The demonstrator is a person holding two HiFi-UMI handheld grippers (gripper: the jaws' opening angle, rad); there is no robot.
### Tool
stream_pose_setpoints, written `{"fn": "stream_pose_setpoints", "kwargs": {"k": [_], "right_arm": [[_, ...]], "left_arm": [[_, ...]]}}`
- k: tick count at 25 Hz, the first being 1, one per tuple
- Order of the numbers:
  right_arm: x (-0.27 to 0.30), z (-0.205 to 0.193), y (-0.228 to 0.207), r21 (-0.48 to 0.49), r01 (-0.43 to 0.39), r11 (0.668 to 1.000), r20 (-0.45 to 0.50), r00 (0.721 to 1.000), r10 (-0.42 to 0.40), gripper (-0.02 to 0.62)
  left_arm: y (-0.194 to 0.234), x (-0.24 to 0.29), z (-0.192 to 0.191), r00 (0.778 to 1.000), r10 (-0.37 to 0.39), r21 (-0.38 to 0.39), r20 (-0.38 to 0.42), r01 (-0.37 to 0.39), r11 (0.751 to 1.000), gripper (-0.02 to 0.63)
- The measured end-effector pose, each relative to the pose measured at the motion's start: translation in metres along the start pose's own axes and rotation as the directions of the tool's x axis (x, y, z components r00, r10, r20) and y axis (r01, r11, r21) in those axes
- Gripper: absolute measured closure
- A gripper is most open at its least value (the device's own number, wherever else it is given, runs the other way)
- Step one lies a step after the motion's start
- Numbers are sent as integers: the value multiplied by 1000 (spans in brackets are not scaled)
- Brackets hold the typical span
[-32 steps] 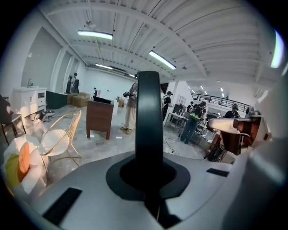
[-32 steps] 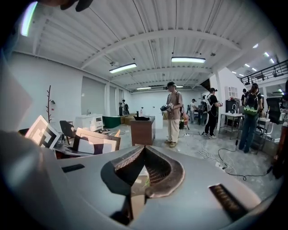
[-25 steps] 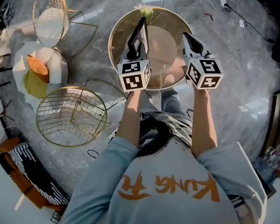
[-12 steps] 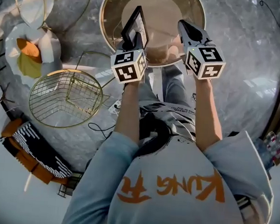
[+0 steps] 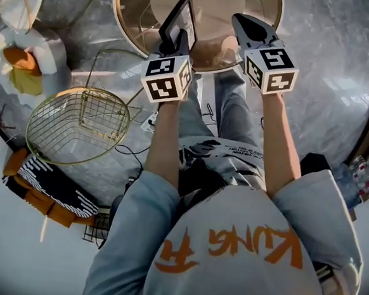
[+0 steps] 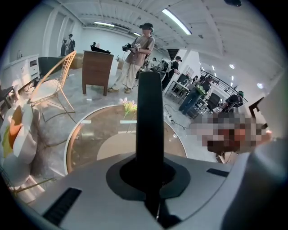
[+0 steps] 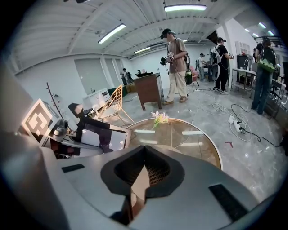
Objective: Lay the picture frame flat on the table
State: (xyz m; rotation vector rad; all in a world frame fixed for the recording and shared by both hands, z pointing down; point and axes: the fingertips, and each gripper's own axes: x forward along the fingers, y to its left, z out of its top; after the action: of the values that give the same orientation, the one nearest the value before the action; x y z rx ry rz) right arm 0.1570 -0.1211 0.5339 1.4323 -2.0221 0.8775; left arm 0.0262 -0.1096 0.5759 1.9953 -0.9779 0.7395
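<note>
Glossy glass table (image 5: 134, 14) (brass-coloured metal rim), matt black picture frame (image 5: 175, 23).

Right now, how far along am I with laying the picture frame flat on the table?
Done: the picture frame is picked up, and the left gripper has its jaws shut on the lower edge. In hand: the frame stands on edge above the near side of the round glass table, not yet tilted. The right gripper is beside it, holding nothing. Left: tip the frame down, rest it flat on the glass and release.
</note>
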Motion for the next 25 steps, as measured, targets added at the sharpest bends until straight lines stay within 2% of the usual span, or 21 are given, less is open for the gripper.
{"fn": "stream_pose_setpoints", "kwargs": {"k": [6, 14, 17, 21, 25], "right_arm": [[25, -21, -5, -4, -10, 1000, -33, 999, 10, 598], [51, -31, -5, -14, -48, 999, -28, 998, 48, 598], [62, -30, -12, -25, -54, 998, -21, 998, 53, 598], [74, -23, -19, -35, -67, 997, 1, 998, 67, 598], [80, -24, -19, -47, -73, 996, 0, 997, 73, 598]], "left_arm": [[12, 28, -6, 999, -48, 1, -9, 48, 999, 580], [20, 53, 16, 986, -155, -119, 53, 161, 980, 580], [24, 69, 21, 980, -186, -139, 66, 194, 971, 580], [26, 92, 31, 961, -260, -224, 95, 275, 935, 580], [24, 112, 33, 939, -335, -273, 82, 344, 898, 578]]}}
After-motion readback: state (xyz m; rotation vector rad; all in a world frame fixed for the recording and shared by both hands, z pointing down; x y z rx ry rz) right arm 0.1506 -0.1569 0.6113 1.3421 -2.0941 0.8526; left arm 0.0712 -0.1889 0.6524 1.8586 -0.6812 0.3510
